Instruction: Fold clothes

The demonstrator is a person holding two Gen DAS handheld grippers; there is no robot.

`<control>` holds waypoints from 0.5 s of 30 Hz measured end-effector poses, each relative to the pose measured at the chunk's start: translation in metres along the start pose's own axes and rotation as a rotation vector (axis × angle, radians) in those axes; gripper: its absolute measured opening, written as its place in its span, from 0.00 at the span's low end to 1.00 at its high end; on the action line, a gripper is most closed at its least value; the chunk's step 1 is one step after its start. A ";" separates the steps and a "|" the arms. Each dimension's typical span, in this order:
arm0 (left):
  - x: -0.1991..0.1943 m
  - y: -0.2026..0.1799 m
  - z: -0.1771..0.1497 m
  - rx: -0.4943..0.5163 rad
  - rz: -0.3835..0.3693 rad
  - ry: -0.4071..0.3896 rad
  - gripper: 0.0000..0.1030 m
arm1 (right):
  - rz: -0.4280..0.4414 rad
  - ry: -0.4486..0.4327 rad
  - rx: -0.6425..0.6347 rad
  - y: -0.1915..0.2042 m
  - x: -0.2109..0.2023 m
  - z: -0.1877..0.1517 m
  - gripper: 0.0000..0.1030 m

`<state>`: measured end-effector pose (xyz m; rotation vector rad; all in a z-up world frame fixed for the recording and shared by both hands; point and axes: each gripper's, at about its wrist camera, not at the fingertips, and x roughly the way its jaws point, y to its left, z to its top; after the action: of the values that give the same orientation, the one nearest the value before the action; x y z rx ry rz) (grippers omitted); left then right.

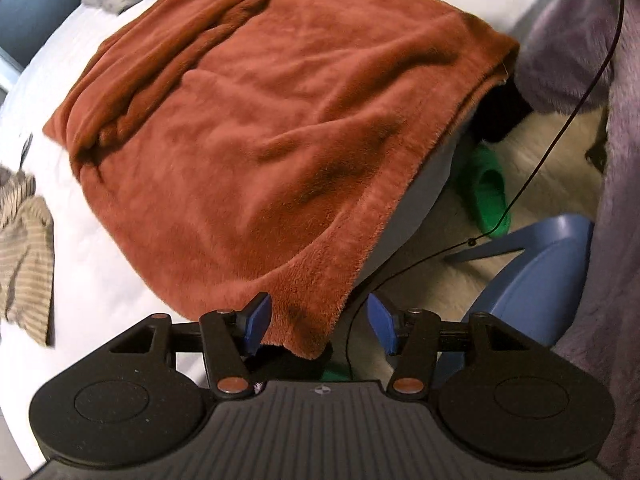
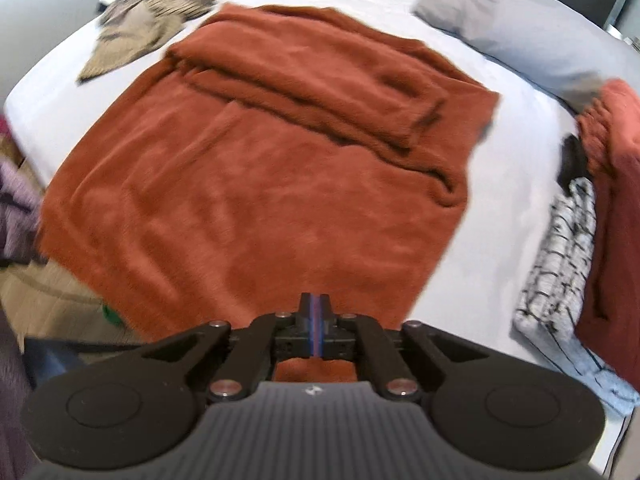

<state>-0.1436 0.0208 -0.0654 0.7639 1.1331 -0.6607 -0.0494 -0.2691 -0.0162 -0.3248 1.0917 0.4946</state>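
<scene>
A: Status, left to right?

B: Striped beige garment (image 1: 24,256) crumpled near the bed's left edge in the left wrist view. Rust fleece blanket (image 1: 256,132) spread across the white bed (image 1: 100,280), a folded band along its far side. Its near corner drapes over the bed's edge and hangs down.

A: Left gripper?

B: Left gripper (image 1: 318,322) fingers released, blue pads apart. That hanging blanket corner sits between them, just beside the left pad; the right pad is clear of the cloth.

A: Past the edge?

B: Floor there: green slipper (image 1: 488,196), blue chair (image 1: 536,276), thin black cable (image 1: 560,140), purple furry fabric (image 1: 612,160) far right.

A: Right gripper?

B: Right gripper (image 2: 316,328) fingers clenched, pads pressed together over the blanket's near edge. Can't tell whether any cloth is pinched. View is blurry.

A: Rest of the bed?

B: Grey pillow (image 2: 520,24) at the far right corner. Black-and-white patterned cloth (image 2: 560,264) and reddish cloth (image 2: 612,200) along the right edge.
</scene>
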 end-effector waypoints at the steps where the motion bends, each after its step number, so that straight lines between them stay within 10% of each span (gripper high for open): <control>1: 0.000 -0.002 0.000 0.015 0.001 -0.004 0.50 | 0.014 0.003 -0.041 0.007 0.001 -0.002 0.05; 9: 0.016 -0.023 0.004 0.153 0.041 0.002 0.50 | 0.046 0.102 -0.348 0.073 0.015 -0.037 0.09; 12: 0.021 -0.033 0.005 0.215 0.078 -0.019 0.50 | 0.019 0.126 -0.466 0.096 0.023 -0.056 0.43; 15: 0.027 -0.045 0.005 0.295 0.135 -0.074 0.50 | -0.001 0.123 -0.556 0.116 0.030 -0.072 0.44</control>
<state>-0.1689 -0.0119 -0.0985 1.0485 0.9185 -0.7447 -0.1549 -0.1988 -0.0757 -0.8512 1.0579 0.7842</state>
